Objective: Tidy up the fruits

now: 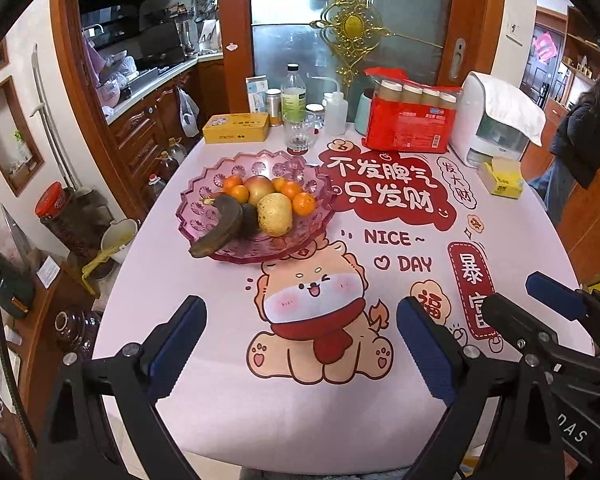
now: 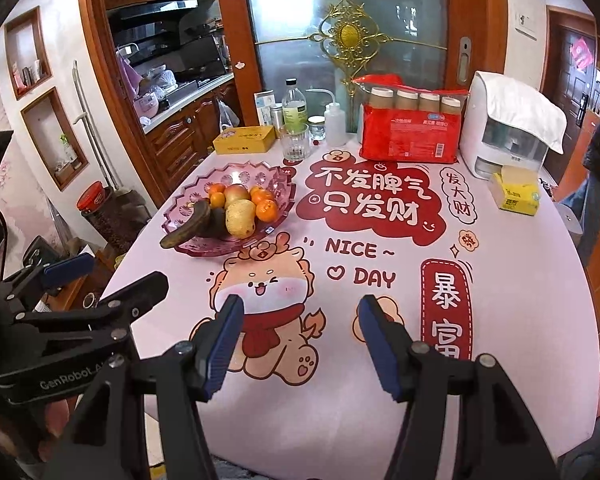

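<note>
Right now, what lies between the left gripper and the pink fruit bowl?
Only bare tablecloth: the left wrist view shows nothing standing between the open left gripper and the pink fruit bowl, just the printed cartoon dog.

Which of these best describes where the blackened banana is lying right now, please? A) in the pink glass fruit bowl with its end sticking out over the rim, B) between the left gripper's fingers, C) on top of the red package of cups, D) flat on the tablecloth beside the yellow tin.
A: the blackened banana lies in the pink glass fruit bowl beside the pear, its end overhanging the rim.
</note>
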The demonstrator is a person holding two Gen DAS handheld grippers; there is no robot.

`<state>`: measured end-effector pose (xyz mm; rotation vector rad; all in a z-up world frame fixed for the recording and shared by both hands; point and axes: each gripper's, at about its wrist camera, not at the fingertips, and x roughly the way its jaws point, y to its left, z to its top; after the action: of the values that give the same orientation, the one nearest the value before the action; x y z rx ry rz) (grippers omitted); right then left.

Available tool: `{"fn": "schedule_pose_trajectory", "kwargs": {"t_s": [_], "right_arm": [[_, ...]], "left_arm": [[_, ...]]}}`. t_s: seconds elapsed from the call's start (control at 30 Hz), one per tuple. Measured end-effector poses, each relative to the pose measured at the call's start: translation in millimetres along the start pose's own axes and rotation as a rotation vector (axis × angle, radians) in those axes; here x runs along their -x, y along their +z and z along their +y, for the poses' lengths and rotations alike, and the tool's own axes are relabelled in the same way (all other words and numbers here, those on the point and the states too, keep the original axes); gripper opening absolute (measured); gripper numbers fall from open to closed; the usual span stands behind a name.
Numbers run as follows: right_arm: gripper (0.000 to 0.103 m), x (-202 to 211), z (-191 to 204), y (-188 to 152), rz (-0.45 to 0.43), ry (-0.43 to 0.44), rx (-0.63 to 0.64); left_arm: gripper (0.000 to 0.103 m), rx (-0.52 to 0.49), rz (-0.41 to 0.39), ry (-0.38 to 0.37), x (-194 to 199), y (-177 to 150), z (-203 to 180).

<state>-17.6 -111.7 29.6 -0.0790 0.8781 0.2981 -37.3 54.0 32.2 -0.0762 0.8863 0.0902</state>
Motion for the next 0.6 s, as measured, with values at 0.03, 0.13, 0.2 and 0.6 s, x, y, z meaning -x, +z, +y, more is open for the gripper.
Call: {"fn": "schedule_pose_trajectory", "kwargs": {"t_s": [0.03,0.13,0.2,0.6], "right_arm": [[0.06,0,1,0,-0.001,0.002,0.001],[0.06,-1,5,1,-0.006,0.007,0.005],[0.06,-1,8,1,-0.006,0.009,0.007],[0.06,-12,18,2,0.009,0.02,0.005]], "left_arm": [[0.095,0.0,-0.003,0.004,1,0,1],[0.095,0.001,-0.007,0.01,1,0,4],[0.095,0.003,-0.004,0.011,1,0,8],[0.095,0.001,0.009,0.019,-5,-1,21]]}}
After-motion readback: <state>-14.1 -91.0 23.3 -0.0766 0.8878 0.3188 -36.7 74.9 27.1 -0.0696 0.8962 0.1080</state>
